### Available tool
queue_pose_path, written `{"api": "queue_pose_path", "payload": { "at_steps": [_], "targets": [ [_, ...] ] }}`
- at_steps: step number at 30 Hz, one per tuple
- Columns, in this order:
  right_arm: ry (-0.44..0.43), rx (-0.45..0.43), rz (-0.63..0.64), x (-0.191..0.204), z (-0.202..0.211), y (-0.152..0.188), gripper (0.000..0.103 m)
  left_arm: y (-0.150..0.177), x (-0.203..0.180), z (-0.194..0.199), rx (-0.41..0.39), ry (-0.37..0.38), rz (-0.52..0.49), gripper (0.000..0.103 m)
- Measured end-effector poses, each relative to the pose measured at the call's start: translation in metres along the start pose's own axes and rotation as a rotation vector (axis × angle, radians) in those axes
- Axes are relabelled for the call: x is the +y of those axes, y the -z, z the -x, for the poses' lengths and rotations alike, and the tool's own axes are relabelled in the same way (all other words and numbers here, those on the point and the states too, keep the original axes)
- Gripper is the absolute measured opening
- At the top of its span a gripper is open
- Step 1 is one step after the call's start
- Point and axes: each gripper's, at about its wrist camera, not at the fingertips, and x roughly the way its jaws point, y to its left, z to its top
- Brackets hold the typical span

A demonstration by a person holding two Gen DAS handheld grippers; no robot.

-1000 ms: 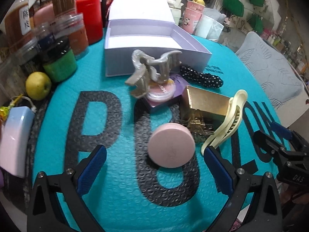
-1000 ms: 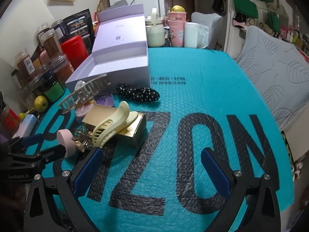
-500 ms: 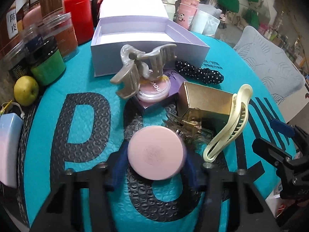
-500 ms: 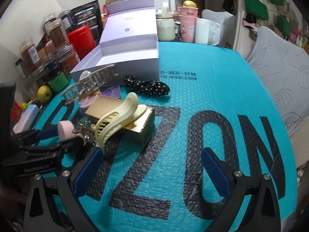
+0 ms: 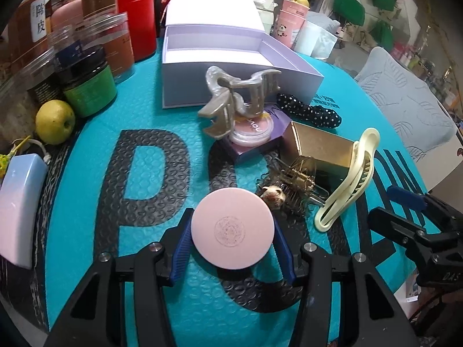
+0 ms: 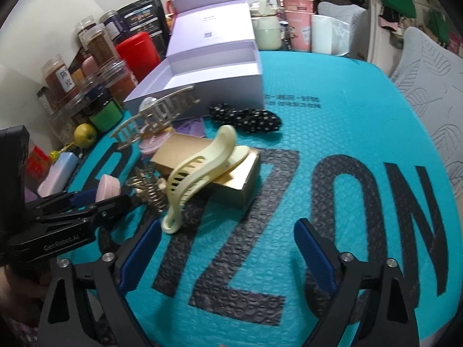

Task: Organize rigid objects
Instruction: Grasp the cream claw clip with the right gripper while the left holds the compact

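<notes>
My left gripper has blue pads on black arms, around a pale pink round case. The surface is teal with black letters. I see a cream hair clip, gold box, black white-dotted scrunchie, and lilac box.

Matt pink compact; shiny gold box; glossy cream plastic clip; bubble-textured teal mat.
</notes>
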Motion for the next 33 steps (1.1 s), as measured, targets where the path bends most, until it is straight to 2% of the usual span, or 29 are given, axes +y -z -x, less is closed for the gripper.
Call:
{"api": "queue_pose_path", "payload": {
  "at_steps": [1,4,7,13,22,24,25,33],
  "targets": [
    [-0.016,0.005,0.000,0.002,-0.002,0.000,0.086,0.000,0.001,0.001,-0.002,-0.001,0.002,0.051],
    [-0.077,0.018,-0.001,0.008,-0.009,-0.001,0.086,0.001,0.005,0.001,-0.007,-0.008,0.015,0.051],
    [-0.118,0.046,-0.008,0.011,-0.018,-0.003,0.080,0.001,0.008,0.003,-0.015,-0.007,0.022,0.051],
    [-0.157,0.037,-0.032,0.015,-0.028,-0.007,0.068,0.000,0.011,0.003,-0.016,0.000,0.048,0.051],
    [-0.188,-0.041,-0.155,0.004,-0.031,-0.011,0.041,-0.006,0.018,0.007,-0.031,-0.023,0.065,0.051],
    [-0.182,-0.049,-0.176,-0.001,-0.031,-0.011,0.027,-0.007,0.019,0.008,-0.034,-0.026,0.069,0.051],
    [-0.183,-0.047,-0.183,-0.003,-0.031,-0.011,0.024,-0.008,0.019,0.008,-0.035,-0.028,0.068,0.051],
    [-0.146,-0.048,-0.156,-0.004,-0.022,-0.016,0.023,-0.018,0.016,0.016,-0.052,-0.040,0.046,0.051]
  ]
}}
